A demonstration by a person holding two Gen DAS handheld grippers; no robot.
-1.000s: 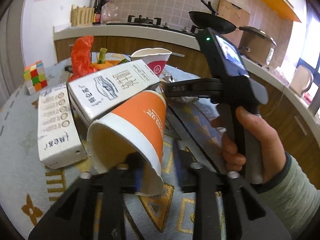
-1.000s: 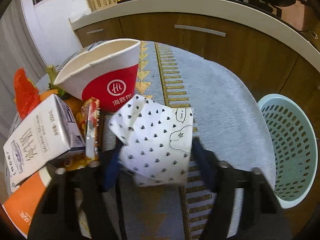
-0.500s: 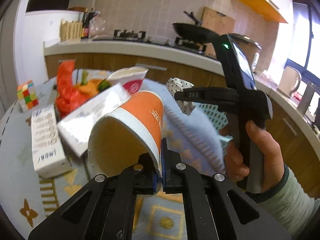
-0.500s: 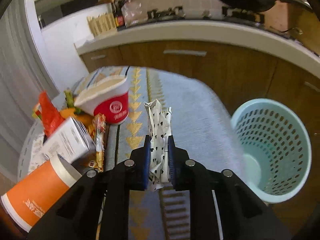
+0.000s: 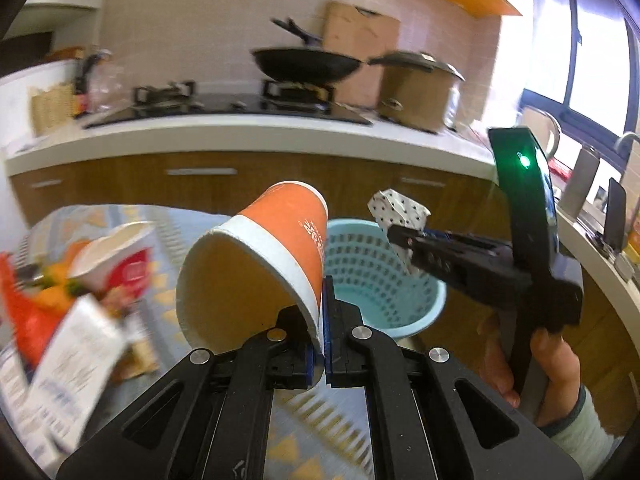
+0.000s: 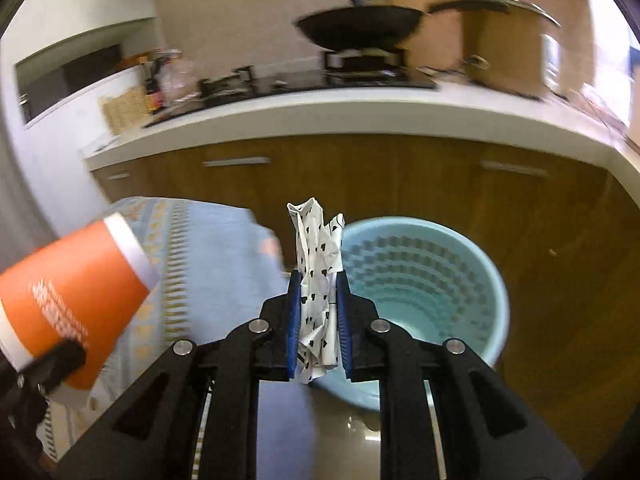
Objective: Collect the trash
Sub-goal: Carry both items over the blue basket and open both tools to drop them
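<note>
Jaws: left nip orange cup (image 5: 280, 248) rim | right clamp dotted paper (image 6: 318, 280) | writing blurred

The tapered paper cup (image 5: 280, 240) is orange with a white rim band and white lettering. The crumpled paper wrapper (image 6: 318, 280) is white with small black hearts. The perforated plastic basket (image 6: 432, 272) is pale turquoise. The woven tablecloth (image 6: 208, 248) is light blue with yellow triangles.

Left wrist view: white carton (image 5: 76, 364) motion-blurred, print illegible, cut by frame edge. Orange bag (image 5: 20, 312) blurred, partly cut off. Right wrist view: orange cup (image 6: 68, 300) blurred, base hidden. Basket (image 6: 472, 280) near rim hidden behind hand-held gripper.
</note>
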